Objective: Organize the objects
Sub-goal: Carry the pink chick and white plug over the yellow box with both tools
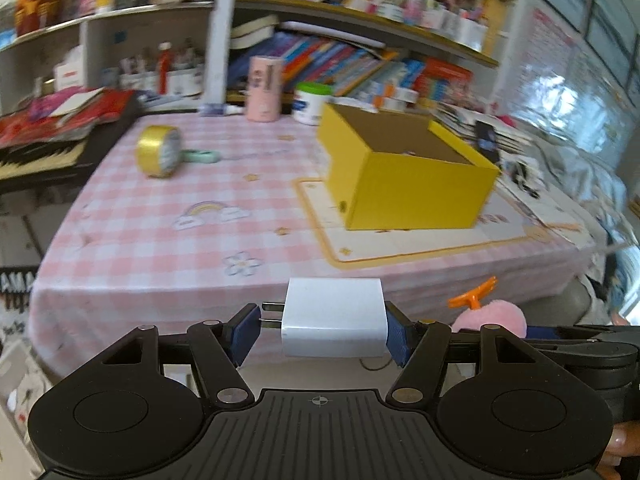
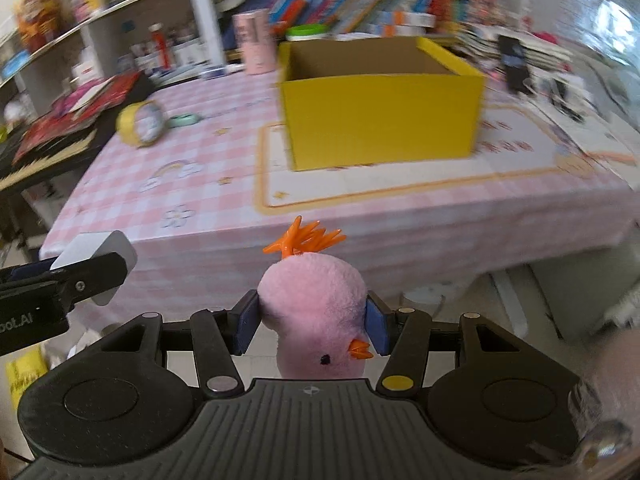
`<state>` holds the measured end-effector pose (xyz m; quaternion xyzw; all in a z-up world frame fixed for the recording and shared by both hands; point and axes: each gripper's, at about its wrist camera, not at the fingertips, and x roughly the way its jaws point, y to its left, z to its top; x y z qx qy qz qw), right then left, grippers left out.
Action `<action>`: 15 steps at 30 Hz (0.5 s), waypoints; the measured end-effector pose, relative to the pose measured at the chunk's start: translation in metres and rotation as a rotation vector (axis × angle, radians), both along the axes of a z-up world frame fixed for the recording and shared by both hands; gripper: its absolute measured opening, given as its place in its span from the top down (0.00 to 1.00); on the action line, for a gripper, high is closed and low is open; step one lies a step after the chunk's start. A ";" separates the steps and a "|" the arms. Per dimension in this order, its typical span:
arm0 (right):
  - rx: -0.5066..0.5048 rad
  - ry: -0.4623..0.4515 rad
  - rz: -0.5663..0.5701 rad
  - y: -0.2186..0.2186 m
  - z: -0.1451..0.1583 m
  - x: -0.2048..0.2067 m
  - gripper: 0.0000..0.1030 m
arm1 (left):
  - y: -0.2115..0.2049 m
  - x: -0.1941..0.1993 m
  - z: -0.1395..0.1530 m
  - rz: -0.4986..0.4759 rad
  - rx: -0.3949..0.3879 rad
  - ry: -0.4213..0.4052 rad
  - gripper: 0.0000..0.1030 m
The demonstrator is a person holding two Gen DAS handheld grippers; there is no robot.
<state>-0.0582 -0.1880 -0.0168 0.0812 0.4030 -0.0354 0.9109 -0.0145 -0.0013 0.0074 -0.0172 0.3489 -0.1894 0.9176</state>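
Left wrist view: left gripper [image 1: 322, 330] is clamped on a white charger [image 1: 334, 322], blue pads on both sides, prongs pointing toward the left pad [image 1: 245, 330]. It's held in the air just off the near edge of the table [image 1: 160, 240], which has a pink checked cloth. Yellow box [image 1: 408, 176] sits open-topped on a cream mat [image 1: 400, 244], right of centre; something small shows inside near the rim, can't tell what. Yellow tape roll [image 1: 158, 151] stands on edge at the far left of the cloth, with a mint-green item [image 1: 202, 155] just beside it, too blurred to identify. Pink tube [image 1: 264, 88] and a green-lidded jar [image 1: 312, 102] stand behind the box by the bookshelf [image 1: 360, 52]. Right of the charger, a pink plush with an orange tuft [image 1: 492, 314] pokes in.

Right wrist view: right gripper [image 2: 312, 330] is squeezing the plush [image 2: 312, 300], a pink bird, pads pressed into its sides, orange crest up, beak and eye toward the camera. It's also off the table's near edge, facing the box [image 2: 380, 120], which is well apart from it across the cloth. The box interior that shows looks bare cardboard. Left gripper with the charger [image 2: 94, 250] shows at the left edge, beside the plush at similar height. Tape [image 2: 140, 124] sits far left.
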 end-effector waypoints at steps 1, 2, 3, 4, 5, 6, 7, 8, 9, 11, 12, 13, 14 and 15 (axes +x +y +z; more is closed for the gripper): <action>0.005 0.004 -0.022 -0.006 -0.001 -0.003 0.50 | -0.005 0.001 0.000 -0.015 0.000 -0.001 0.38; 0.011 0.009 -0.043 -0.012 -0.002 -0.006 0.50 | -0.010 0.001 0.000 -0.031 0.001 -0.001 0.38; 0.017 0.014 -0.064 -0.018 -0.002 -0.009 0.50 | -0.016 0.003 0.000 -0.047 0.001 0.000 0.38; 0.018 0.016 -0.081 -0.022 -0.002 -0.010 0.50 | -0.021 0.004 -0.001 -0.065 0.002 0.001 0.38; 0.017 0.015 -0.095 -0.026 -0.002 -0.011 0.50 | -0.026 0.005 -0.001 -0.082 0.003 0.001 0.38; 0.016 0.013 -0.109 -0.030 -0.002 -0.013 0.50 | -0.032 0.006 -0.001 -0.100 0.005 0.001 0.38; 0.015 0.011 -0.123 -0.034 -0.001 -0.014 0.50 | -0.037 0.007 -0.001 -0.113 0.007 -0.001 0.38; 0.016 0.010 -0.137 -0.038 -0.001 -0.015 0.50 | -0.042 0.008 0.000 -0.126 0.008 -0.004 0.38; 0.017 0.009 -0.150 -0.042 -0.001 -0.016 0.50 | -0.045 0.009 0.000 -0.137 0.009 -0.007 0.38; 0.019 0.008 -0.174 -0.049 -0.001 -0.016 0.50 | -0.051 0.012 0.001 -0.151 0.010 -0.013 0.38; 0.019 0.007 -0.183 -0.052 0.000 -0.015 0.50 | -0.054 0.013 0.001 -0.155 0.010 -0.015 0.38; 0.019 0.005 -0.190 -0.055 0.000 -0.014 0.50 | -0.056 0.016 0.002 -0.158 0.010 -0.017 0.38; 0.019 0.003 -0.194 -0.057 0.000 -0.013 0.50 | -0.058 0.017 0.002 -0.161 0.010 -0.019 0.38; 0.018 0.001 -0.196 -0.059 0.001 -0.012 0.50 | -0.061 0.020 0.003 -0.164 0.011 -0.020 0.38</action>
